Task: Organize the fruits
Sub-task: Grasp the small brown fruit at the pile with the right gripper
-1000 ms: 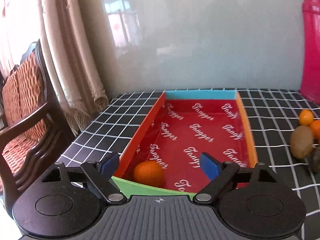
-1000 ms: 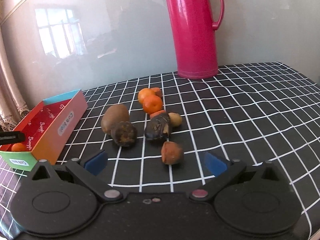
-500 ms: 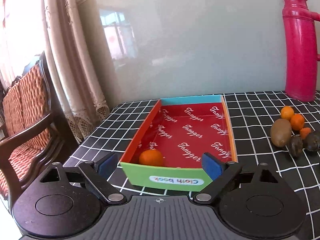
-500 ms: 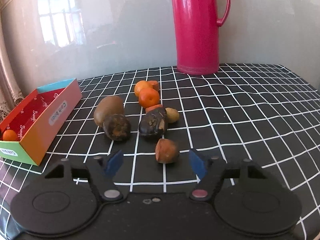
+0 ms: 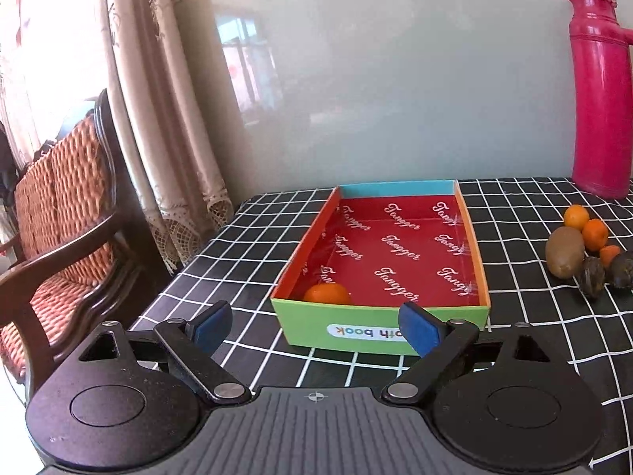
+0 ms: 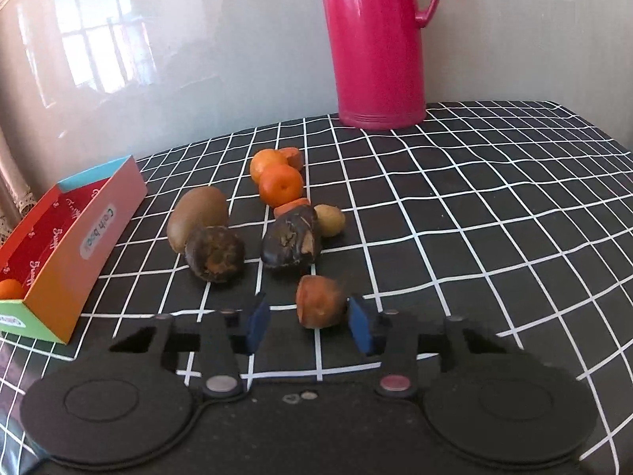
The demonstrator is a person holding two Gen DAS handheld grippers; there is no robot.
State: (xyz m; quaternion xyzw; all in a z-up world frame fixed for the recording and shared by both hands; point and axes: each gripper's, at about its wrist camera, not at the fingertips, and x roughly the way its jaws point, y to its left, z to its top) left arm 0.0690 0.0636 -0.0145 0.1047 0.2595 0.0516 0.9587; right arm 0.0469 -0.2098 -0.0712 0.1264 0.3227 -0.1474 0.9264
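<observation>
Behind my table (image 5: 245,237), covered in a black cloth with a white grid, I see a glossy pale grey-green wall panel (image 5: 395,79) that mirrors a bright paned window (image 6: 99,39). At the left hangs a beige lace-edged curtain (image 5: 166,118), daylight glaring beside it. A dark wooden armchair with orange woven cushions (image 5: 67,206) stands next to the table.

Bright daylight from left; window glare on glossy wall (image 5: 356,79); fisheye bending edges; slightly soft focus.
</observation>
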